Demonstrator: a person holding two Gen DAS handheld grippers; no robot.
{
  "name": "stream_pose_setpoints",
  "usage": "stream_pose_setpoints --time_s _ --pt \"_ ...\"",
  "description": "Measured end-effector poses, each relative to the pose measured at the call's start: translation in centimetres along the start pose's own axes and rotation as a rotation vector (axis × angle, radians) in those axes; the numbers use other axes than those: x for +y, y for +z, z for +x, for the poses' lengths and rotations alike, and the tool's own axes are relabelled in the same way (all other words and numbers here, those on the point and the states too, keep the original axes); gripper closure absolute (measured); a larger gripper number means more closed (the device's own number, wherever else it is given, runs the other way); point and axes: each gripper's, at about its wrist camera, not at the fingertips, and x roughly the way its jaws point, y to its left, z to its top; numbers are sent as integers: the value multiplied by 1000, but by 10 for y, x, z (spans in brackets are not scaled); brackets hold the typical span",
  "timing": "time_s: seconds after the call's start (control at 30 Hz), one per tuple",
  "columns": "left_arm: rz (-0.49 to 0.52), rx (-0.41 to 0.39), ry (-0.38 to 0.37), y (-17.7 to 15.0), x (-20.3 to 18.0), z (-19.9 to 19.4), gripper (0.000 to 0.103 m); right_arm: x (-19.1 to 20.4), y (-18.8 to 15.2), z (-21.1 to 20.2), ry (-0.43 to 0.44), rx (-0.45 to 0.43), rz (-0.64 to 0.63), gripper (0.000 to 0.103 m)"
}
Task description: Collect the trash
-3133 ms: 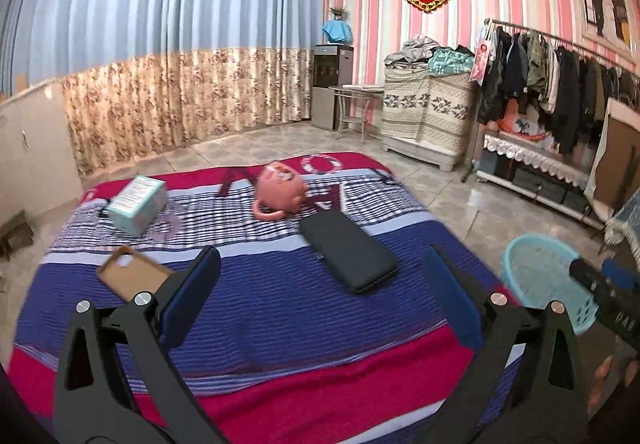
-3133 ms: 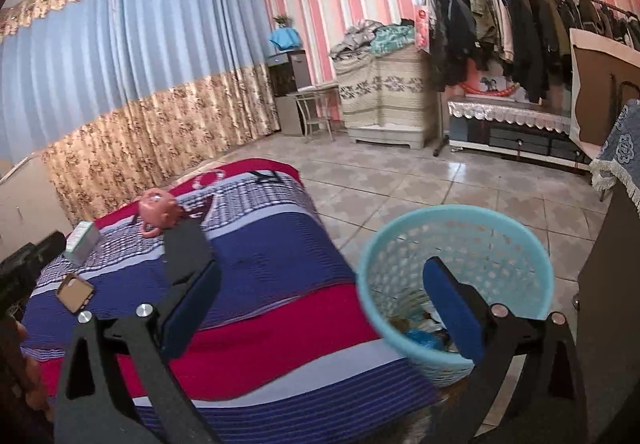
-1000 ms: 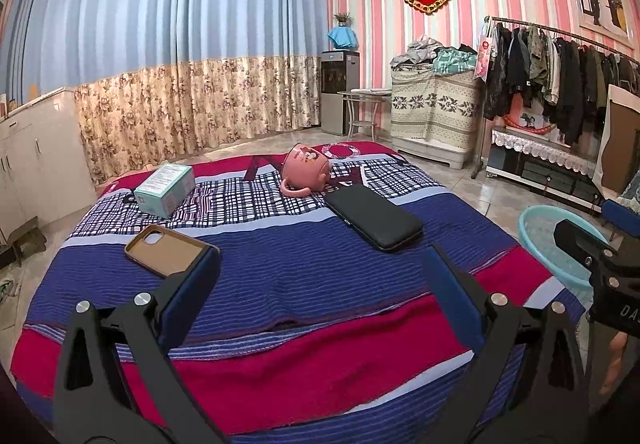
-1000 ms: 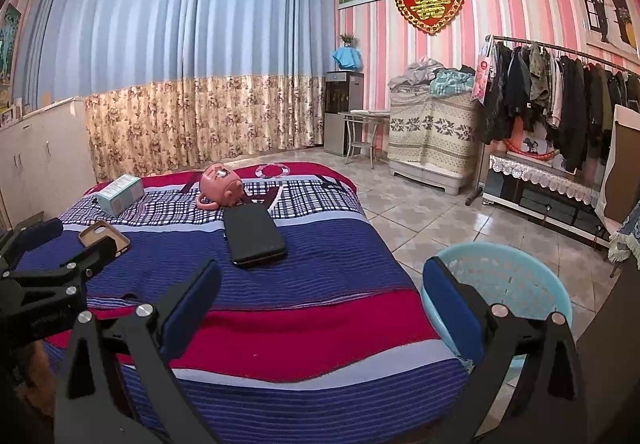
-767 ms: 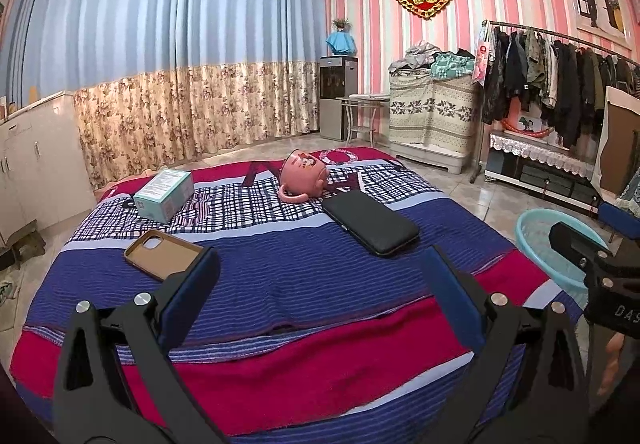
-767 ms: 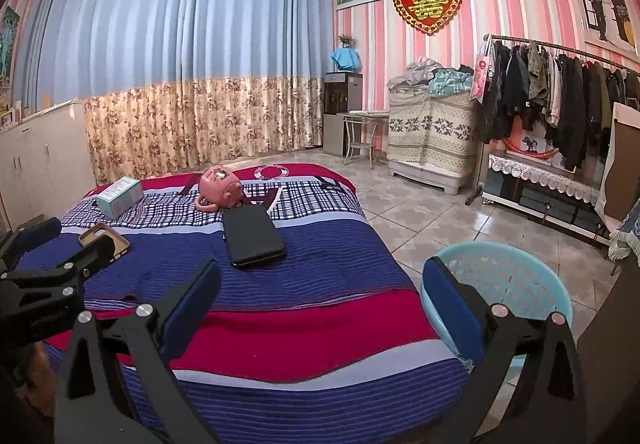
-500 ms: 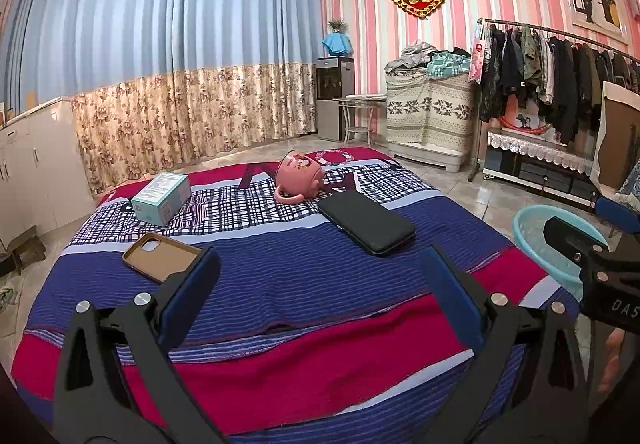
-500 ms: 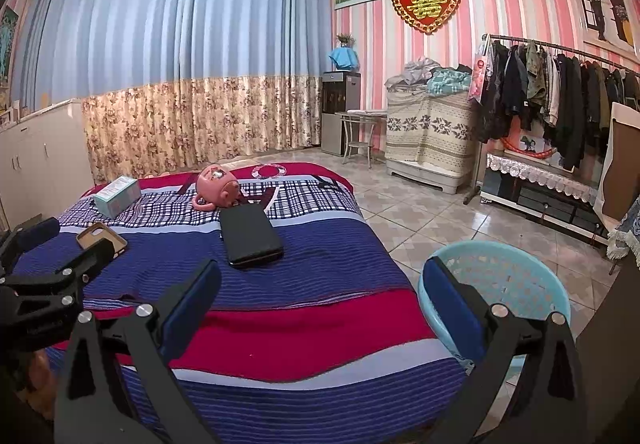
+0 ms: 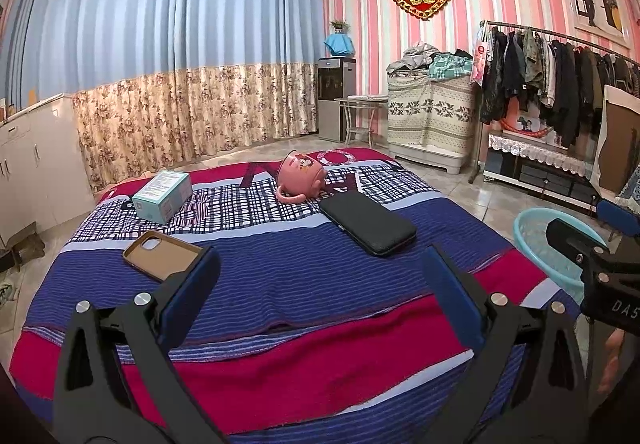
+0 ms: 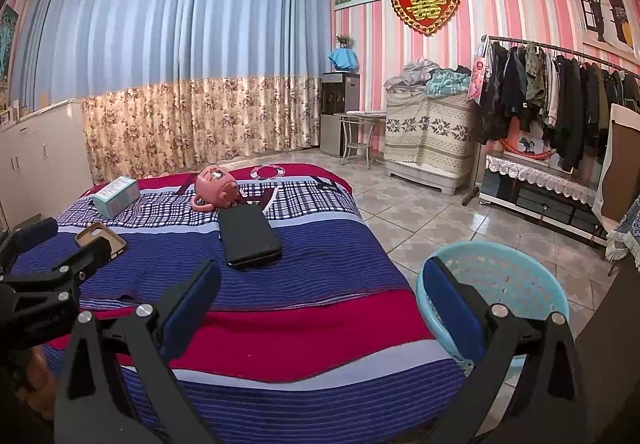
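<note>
Right wrist view: claw (image 10: 320, 300) finger hides basket (image 10: 520, 276) contents.

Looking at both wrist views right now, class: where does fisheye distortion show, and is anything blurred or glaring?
Left wrist view: the curtain bows toward the black corners; the open left gripper looms large but sharp. Right wrist view: same bending along the clothes rail; the open right gripper and the basket are crisp; even light, no strong glare.
</note>
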Motion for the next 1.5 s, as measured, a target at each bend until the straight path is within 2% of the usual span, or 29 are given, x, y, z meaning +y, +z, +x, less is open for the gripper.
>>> stream_pose_setpoints --time_s 1.5 --pt "-6 -1 -4 -1 1 0 5 -8 4 0 -2 -6 4 4"
